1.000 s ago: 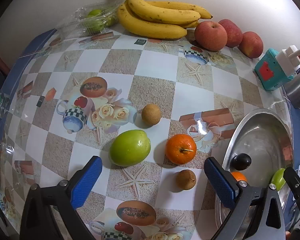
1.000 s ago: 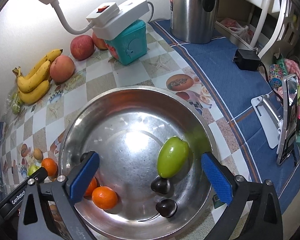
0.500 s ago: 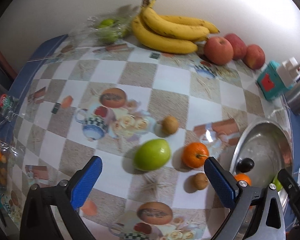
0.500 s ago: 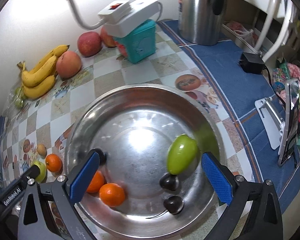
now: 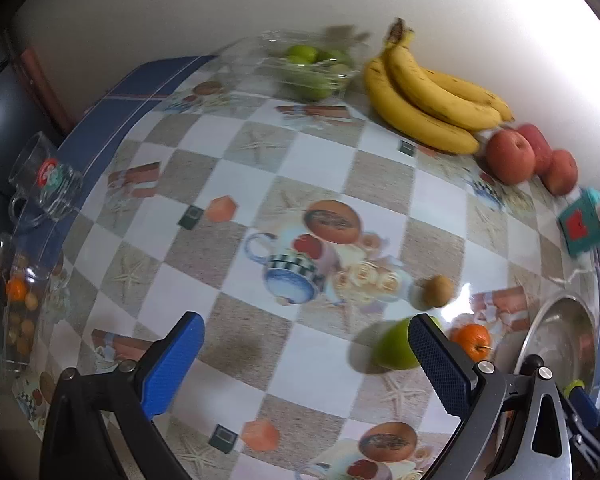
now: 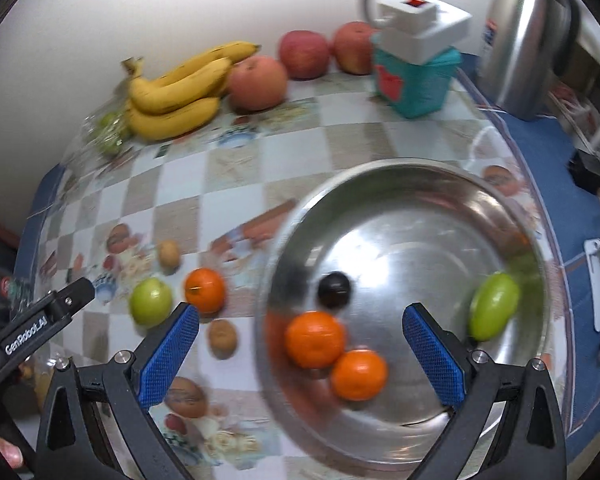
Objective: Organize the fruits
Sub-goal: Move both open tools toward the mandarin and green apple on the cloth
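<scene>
Now both grippers, left (image 5: 306,364) and right (image 6: 300,350), are wide and empty. Loose orange (image 6: 205,290) lies beside the bowl (image 6: 512,216) rim on the bench; better center the pads around it before closing.

Three oranges are in view: two (image 6: 315,339) (image 6: 359,374) in the steel bowl (image 6: 420,184) and one (image 6: 205,289) on the table (image 6: 236,168). The bowl also holds one oblong green fruit (image 6: 493,311) and one dark plum (image 6: 333,289). On the table lie three apples (image 6: 257,82) (image 6: 304,54) (image 6: 353,53), one bunch of bananas (image 6: 180,92), one round green fruit (image 6: 150,301) and two small brown fruits (image 6: 169,253) (image 6: 222,336).
</scene>
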Tool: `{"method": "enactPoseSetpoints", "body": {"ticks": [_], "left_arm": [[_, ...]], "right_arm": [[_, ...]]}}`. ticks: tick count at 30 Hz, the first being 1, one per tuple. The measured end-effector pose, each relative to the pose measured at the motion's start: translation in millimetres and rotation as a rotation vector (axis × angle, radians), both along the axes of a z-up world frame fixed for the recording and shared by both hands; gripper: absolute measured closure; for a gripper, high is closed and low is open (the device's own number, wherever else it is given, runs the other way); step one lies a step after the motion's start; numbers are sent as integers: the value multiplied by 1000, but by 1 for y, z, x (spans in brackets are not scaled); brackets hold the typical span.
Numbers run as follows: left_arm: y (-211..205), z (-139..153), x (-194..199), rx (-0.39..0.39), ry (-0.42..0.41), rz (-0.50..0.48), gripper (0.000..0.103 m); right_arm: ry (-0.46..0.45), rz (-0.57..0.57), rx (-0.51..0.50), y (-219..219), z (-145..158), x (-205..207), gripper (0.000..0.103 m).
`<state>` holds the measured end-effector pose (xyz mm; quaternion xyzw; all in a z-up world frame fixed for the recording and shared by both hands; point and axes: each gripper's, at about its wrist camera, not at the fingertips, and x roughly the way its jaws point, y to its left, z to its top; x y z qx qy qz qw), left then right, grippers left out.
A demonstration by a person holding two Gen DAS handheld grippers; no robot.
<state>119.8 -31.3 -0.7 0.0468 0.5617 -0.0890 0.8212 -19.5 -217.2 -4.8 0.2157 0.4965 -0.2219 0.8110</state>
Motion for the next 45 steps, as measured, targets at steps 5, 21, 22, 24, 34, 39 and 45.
{"method": "enactPoseSetpoints", "body": {"ticks": [5, 21, 22, 24, 34, 39, 45], "left_arm": [[20, 1, 7, -2, -5, 32, 0], [36, -5, 13, -8, 25, 64, 0], [31, -6, 12, -11, 28, 47, 0], [23, -8, 11, -14, 32, 21, 0], [-6, -26, 13, -16, 62, -62, 0], [-18, -26, 11, -1, 38, -96, 0], [-45, -21, 1, 17, -1, -217, 0]], "right_arm": [[-9, 46, 20, 20, 0, 15, 1], [-24, 74, 14, 34, -1, 35, 1], [-19, 63, 8, 31, -2, 34, 1], [-17, 42, -1, 24, -4, 31, 1], [26, -66, -13, -6, -7, 16, 1], [27, -77, 1, -10, -7, 16, 1], [22, -100, -6, -16, -2, 13, 1]]}}
